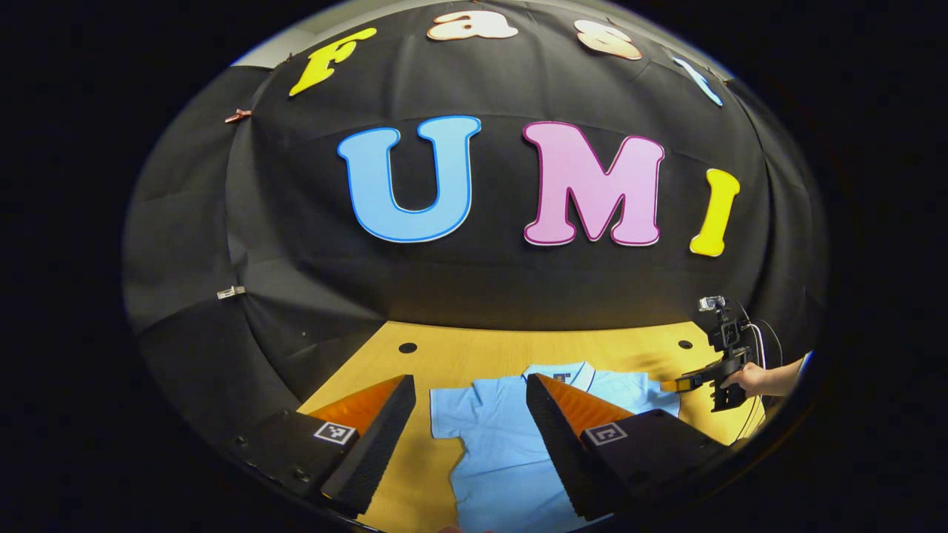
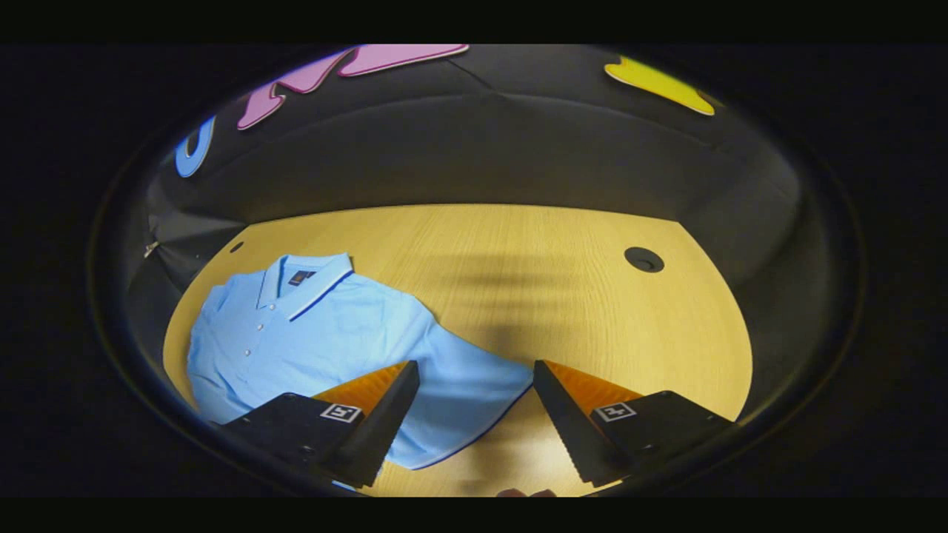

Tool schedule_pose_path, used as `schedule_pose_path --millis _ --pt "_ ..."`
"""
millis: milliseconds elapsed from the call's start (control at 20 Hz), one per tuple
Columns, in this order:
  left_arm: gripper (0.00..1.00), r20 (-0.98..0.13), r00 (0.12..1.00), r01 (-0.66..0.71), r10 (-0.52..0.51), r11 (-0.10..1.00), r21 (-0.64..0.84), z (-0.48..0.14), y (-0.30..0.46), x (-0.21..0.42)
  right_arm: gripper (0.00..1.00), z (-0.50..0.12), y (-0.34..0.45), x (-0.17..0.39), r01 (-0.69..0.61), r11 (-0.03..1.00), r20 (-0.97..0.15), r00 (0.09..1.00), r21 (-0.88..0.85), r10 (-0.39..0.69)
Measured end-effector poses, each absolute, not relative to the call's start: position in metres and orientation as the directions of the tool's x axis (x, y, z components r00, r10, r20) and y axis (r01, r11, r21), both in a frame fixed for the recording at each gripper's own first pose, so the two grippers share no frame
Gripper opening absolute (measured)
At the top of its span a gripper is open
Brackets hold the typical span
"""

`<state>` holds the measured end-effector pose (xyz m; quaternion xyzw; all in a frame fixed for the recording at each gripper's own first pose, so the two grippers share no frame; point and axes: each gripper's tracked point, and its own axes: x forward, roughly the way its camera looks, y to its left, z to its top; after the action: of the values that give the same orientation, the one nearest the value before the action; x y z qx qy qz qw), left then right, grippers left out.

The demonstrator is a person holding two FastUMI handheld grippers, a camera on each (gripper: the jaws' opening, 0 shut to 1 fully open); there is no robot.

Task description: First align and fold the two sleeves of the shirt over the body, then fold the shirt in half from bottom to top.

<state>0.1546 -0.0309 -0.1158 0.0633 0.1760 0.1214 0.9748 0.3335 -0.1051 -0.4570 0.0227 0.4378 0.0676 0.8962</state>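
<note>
Clearly nothing is folded yet: the shirt (image 2: 311, 333) lies flat on the desk (image 2: 555, 296), both sleeves out, while the left claw (image 1: 471, 414) and the right claw (image 2: 476, 403) hang wide open and empty.

My left gripper (image 1: 471, 426) has two wedge-shaped fingers with ribbed inner faces, each on a black block bearing a small square black-and-white marker. My right gripper (image 2: 476, 411) matches it. At three o'clock in the left gripper view, a black cable loops behind its body, a small camera on top
</note>
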Motion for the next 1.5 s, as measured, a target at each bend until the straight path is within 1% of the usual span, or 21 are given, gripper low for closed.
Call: schedule_pose_path --millis 50,100,150,300,400,450,500,700,750,800,850,900,950,1100,1150,1200,1250,1300,1400,1450,1500 --pt "0.96 -0.331 0.907 -0.215 0.261 0.962 0.17 -0.117 -0.031 0.157 0.98 -0.462 -0.107 0.333 -0.082 0.991 -0.787 0.601 0.108 0.136" --pt "0.96 -0.336 0.905 -0.215 0.261 0.962 0.168 -0.119 -0.031 0.16 0.98 -0.466 -0.108 0.331 -0.065 0.99 -0.801 0.583 0.122 0.138" --pt "0.96 -0.344 0.902 -0.219 0.261 0.963 0.156 -0.123 -0.032 0.163 0.96 -0.467 -0.113 0.336 -0.061 0.992 -0.786 0.605 0.108 0.123" --pt "0.96 -0.383 0.887 -0.234 0.257 0.967 0.105 -0.138 -0.037 0.168 0.58 -0.475 -0.118 0.33 -0.084 0.995 -0.803 0.589 0.054 0.093" --pt "0.97 -0.396 0.883 -0.24 0.252 0.967 0.08 -0.143 -0.038 0.169 0.1 -0.47 -0.113 0.335 -0.081 0.994 -0.794 0.598 0.073 0.107" --pt "0.96 -0.399 0.882 -0.241 0.251 0.968 0.076 -0.146 -0.04 0.169 0.05 -0.471 -0.112 0.334 -0.071 0.994 -0.793 0.6 0.081 0.108" --pt "0.96 -0.4 0.881 -0.242 0.252 0.967 0.076 -0.147 -0.038 0.168 0.11 -0.469 -0.112 0.333 -0.062 0.994 -0.791 0.603 0.088 0.107" --pt "0.96 -0.385 0.887 -0.247 0.255 0.966 0.071 -0.141 -0.031 0.158 0.11 -0.464 -0.085 0.33 -0.031 0.966 -0.783 0.58 0.256 0.225" --pt "0.96 -0.384 0.888 -0.247 0.254 0.967 0.068 -0.141 -0.028 0.155 0.08 -0.457 -0.076 0.331 -0.017 0.951 -0.766 0.588 0.308 0.259" --pt "0.96 -0.382 0.89 -0.244 0.249 0.968 0.064 -0.139 -0.025 0.15 0.11 -0.447 -0.067 0.334 -0.01 0.938 -0.743 0.607 0.347 0.281" --pt "0.96 -0.38 0.891 -0.242 0.248 0.968 0.064 -0.138 -0.02 0.146 0.1 -0.435 -0.057 0.333 -0.017 0.922 -0.719 0.621 0.386 0.312" --pt "0.96 -0.376 0.892 -0.243 0.249 0.968 0.065 -0.136 -0.015 0.141 0.05 -0.423 -0.041 0.332 -0.034 0.908 -0.698 0.629 0.417 0.343" --pt "0.96 -0.37 0.894 -0.248 0.254 0.967 0.063 -0.133 -0.008 0.136 0.1 -0.413 -0.023 0.329 -0.059 0.895 -0.678 0.631 0.441 0.376" --pt "0.96 -0.366 0.893 -0.265 0.263 0.963 0.045 -0.127 0.01 0.123 0.1 -0.39 0.028 0.322 -0.15 0.88 -0.644 0.628 0.451 0.437" --pt "0.97 -0.366 0.891 -0.271 0.268 0.962 0.043 -0.128 0.017 0.119 0.1 -0.389 0.041 0.319 -0.172 0.881 -0.645 0.622 0.44 0.443" --pt "0.97 -0.367 0.889 -0.277 0.273 0.96 0.044 -0.129 0.025 0.116 0.11 -0.399 0.046 0.317 -0.177 0.901 -0.673 0.612 0.397 0.416" --pt "0.97 -0.372 0.887 -0.279 0.275 0.959 0.043 -0.131 0.031 0.114 0.17 -0.414 0.046 0.311 -0.178 0.921 -0.715 0.585 0.347 0.382" --pt "0.97 -0.379 0.884 -0.279 0.274 0.959 0.042 -0.136 0.037 0.114 0.04 -0.428 0.045 0.306 -0.179 0.934 -0.743 0.569 0.308 0.354" --pt "0.97 -0.41 0.874 -0.268 0.261 0.963 0.041 -0.151 0.047 0.118 0.17 -0.444 0.048 0.296 -0.192 0.941 -0.782 0.524 0.278 0.337" --pt "0.97 -0.424 0.871 -0.257 0.247 0.966 0.035 -0.158 0.052 0.124 0.1 -0.444 0.053 0.291 -0.206 0.938 -0.783 0.518 0.278 0.345" --pt "0.97 -0.448 0.865 -0.244 0.226 0.97 0.017 -0.168 0.055 0.131 0.3 -0.437 0.058 0.29 -0.233 0.928 -0.773 0.515 0.29 0.371"
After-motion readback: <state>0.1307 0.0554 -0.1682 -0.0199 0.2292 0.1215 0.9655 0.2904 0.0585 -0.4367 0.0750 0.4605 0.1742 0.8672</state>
